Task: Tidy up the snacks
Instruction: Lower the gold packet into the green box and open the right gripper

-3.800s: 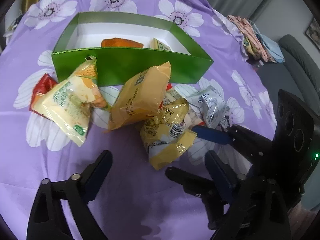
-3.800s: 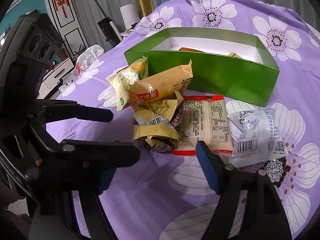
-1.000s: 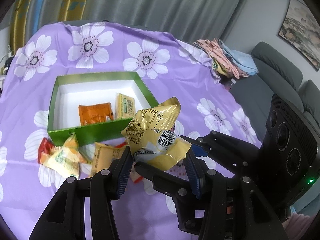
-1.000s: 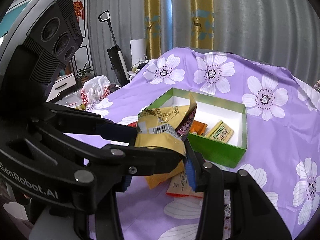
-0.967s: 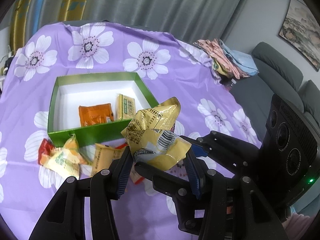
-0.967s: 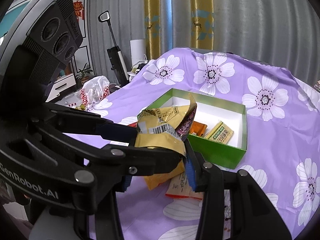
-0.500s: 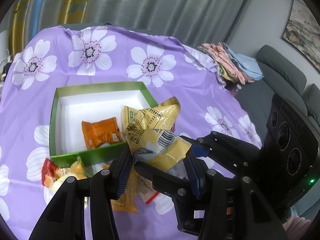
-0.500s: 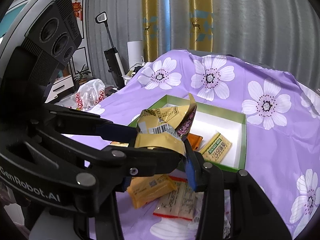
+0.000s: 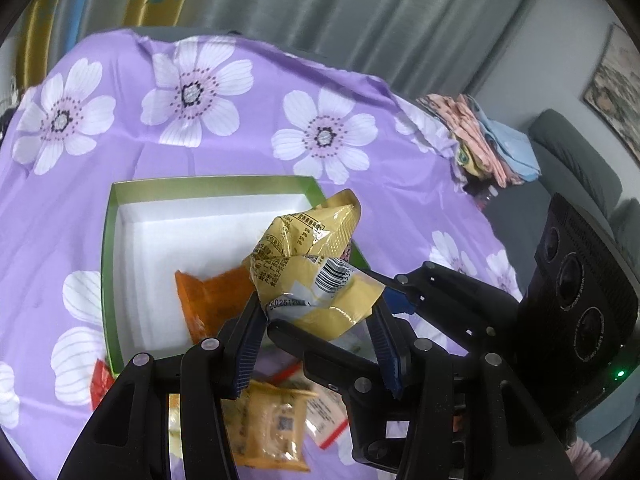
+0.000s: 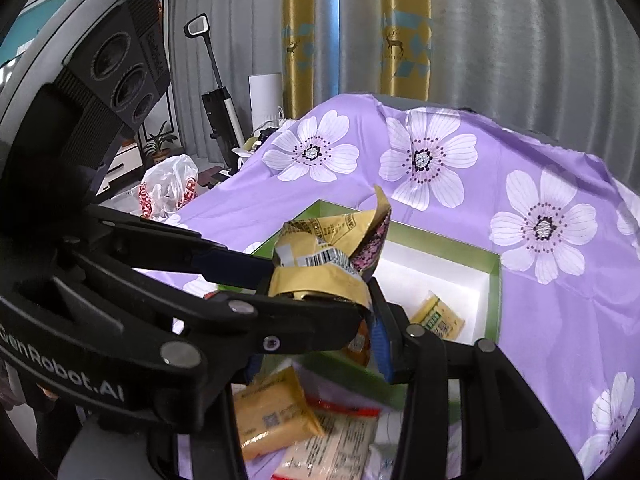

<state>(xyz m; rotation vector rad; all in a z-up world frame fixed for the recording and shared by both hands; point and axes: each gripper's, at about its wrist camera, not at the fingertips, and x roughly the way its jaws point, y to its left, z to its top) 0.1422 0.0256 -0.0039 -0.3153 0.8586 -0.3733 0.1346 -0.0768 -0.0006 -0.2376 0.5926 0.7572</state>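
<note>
A crumpled yellow snack packet (image 9: 312, 264) with a barcode hangs in the air, pinched from both sides. My left gripper (image 9: 316, 332) is shut on its lower part, and my right gripper (image 10: 320, 320) is shut on the same packet (image 10: 324, 248) from the other side. Just beyond and below it is the green box (image 9: 116, 208) with a white inside. In the box lie an orange packet (image 9: 208, 296) and a small yellow-green packet (image 10: 438, 318). Beneath the fingers, on the purple flowered cloth, lie a yellow packet (image 9: 268, 428) and a red-edged packet (image 9: 324, 408).
A red packet (image 9: 100, 380) pokes out at the box's near left corner. Folded clothes (image 9: 480, 148) sit at the cloth's far right edge, with a grey sofa (image 9: 580, 168) behind. A stick vacuum (image 10: 216, 100) and a plastic bag (image 10: 168, 192) stand off the left side.
Both grippers have carried the yellow packet forward together, from over the loose pile to the box's near wall. The box now looks larger and closer. Both grips are unchanged.
</note>
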